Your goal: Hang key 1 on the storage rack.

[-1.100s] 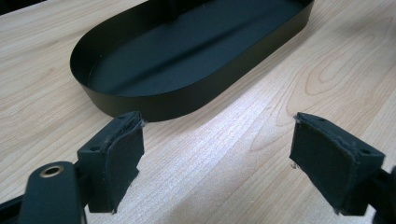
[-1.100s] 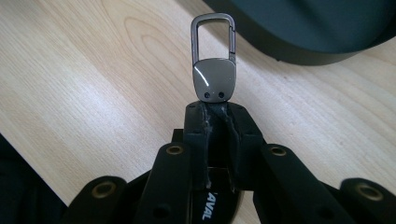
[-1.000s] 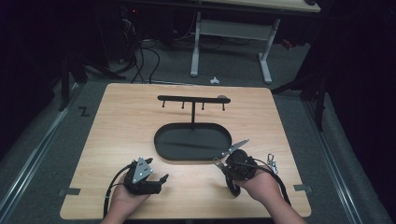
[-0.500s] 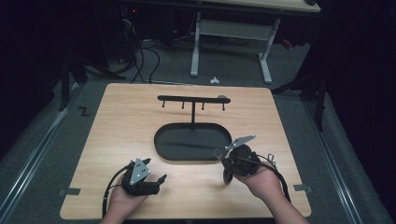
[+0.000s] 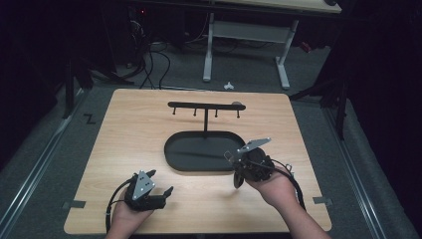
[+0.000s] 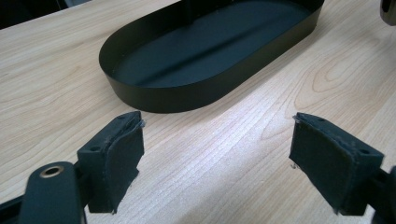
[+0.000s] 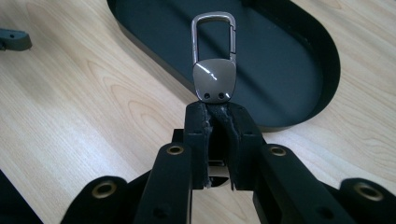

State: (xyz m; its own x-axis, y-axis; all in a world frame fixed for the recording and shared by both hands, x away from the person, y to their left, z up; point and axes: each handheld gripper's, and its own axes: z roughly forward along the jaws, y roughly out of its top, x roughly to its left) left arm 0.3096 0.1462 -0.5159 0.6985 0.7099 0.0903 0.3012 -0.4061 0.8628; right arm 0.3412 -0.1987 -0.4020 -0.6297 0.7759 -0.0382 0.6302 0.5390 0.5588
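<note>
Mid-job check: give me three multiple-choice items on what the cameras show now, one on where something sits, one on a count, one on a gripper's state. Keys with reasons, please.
1. Where does the black oval metal tray sit?
A. At the centre of the light wooden table, under the black T-shaped hook rack
B. On the floor
C. At the table's far left corner

2. How many small pegs hang from the rack's bar?
A. One
B. Four
C. Nine

3. What is the right gripper doing?
A. Open and empty
B. Shut on the tray's wall
C. Shut on the grey metal carabiner keychain

Answers: 1 A, the high view shows the rack's post rising from the tray in mid-table. 2 B, four pegs show under the bar. 3 C, the right gripper view shows its jaws closed on the keychain's lower end, while the left gripper is open and empty.
</note>
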